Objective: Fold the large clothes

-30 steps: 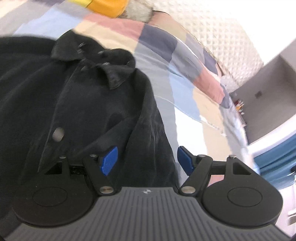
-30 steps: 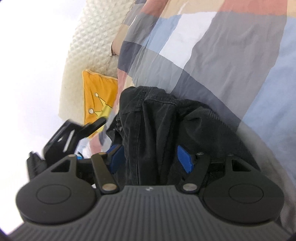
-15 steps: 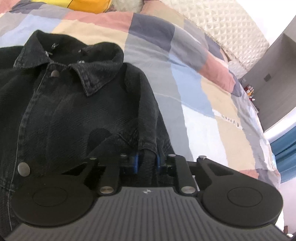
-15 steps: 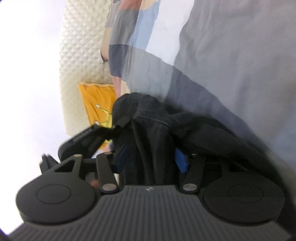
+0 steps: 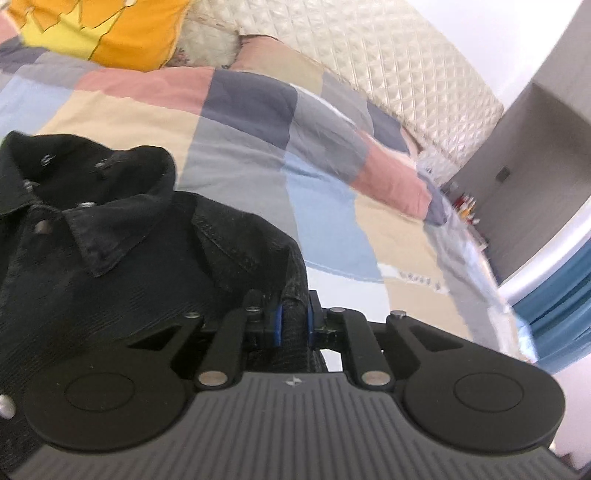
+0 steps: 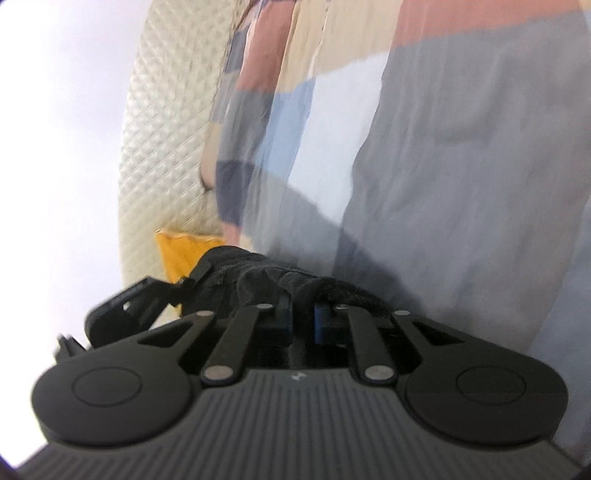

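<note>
Black denim jacket [image 5: 110, 266] lies collar-up on a patchwork quilt [image 5: 240, 155] of grey, blue, pink and beige squares that covers the bed. Left gripper [image 5: 293, 326] has its jaws drawn in on a fold of the jacket's shoulder or sleeve edge; the blue pads [image 5: 277, 326] press the cloth from both sides, with only the pinched fabric between them. Collar and metal snap buttons show to the left of that grip. Right gripper [image 6: 303, 321] has just been closing, and its jaws now stand nearly together on a bunched ridge of the same black cloth [image 6: 258, 280], one blue pad [image 6: 320, 320] visible against it. Right wrist view is motion-blurred. An orange cushion [image 5: 110, 33] sits at the head of the bed against a cream quilted headboard [image 5: 369, 62]. The left gripper's body appears at the left edge of the right wrist view.
</note>
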